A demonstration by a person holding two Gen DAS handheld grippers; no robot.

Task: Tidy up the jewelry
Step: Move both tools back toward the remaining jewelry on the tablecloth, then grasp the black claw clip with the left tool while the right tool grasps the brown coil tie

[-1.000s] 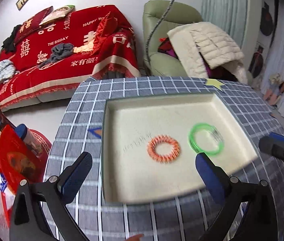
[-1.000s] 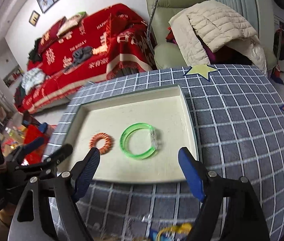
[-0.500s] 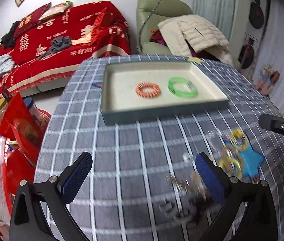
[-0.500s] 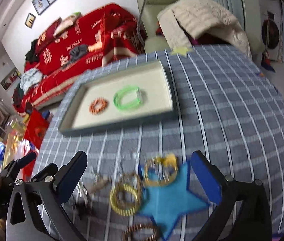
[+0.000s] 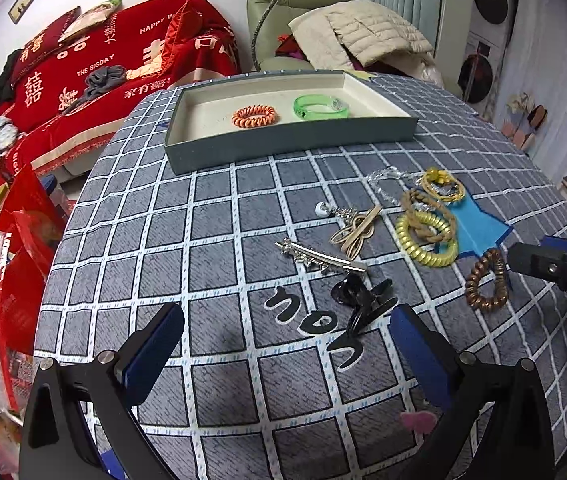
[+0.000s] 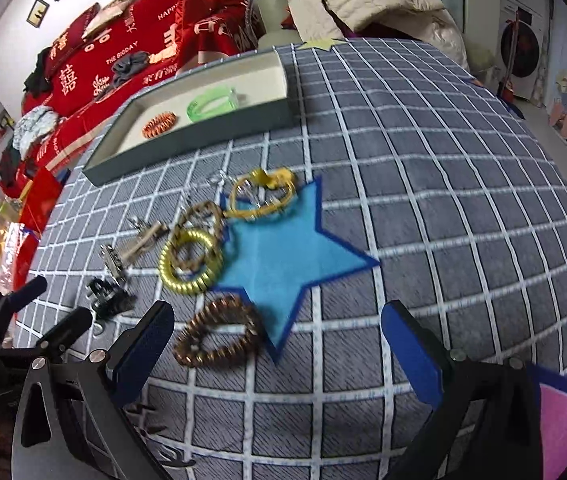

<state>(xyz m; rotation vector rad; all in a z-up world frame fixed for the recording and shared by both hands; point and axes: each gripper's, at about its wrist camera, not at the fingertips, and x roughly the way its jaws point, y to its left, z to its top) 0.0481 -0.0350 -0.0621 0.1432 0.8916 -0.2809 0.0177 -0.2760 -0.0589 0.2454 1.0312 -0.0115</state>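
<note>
- While both grippers hang over the near part of the table [image 5: 211,208], we're between picks: tray [image 5: 291,142] at the far edge already has 2 pcs in it, orange coil tie [image 5: 254,116] and green bangle [image 5: 320,105].
- Rest of the jewelry sits loose mid-table, near the blue star [image 6: 283,252]: yellow coil [image 6: 189,264], brown coil [image 6: 219,332], gold ring w/ charm [image 6: 263,194], silver barrette [image 5: 319,258], black claw clip [image 5: 363,300].
- Right gripper [image 6: 279,348]: fingers spread as wide as they go, having just been opening, nothing between them. Brown coil lies just inside the left finger [image 6: 143,348].
- Left gripper [image 5: 287,352]: fingers spread too, empty; black clip just ahead of the gap.
- Next, I'd say: right drops onto brown coil, needs to centre it first, it's off to one side. Coil's springy, so pinch across the band.
- Left likely takes the clip; awkward shape, could skid on the cloth.
</note>
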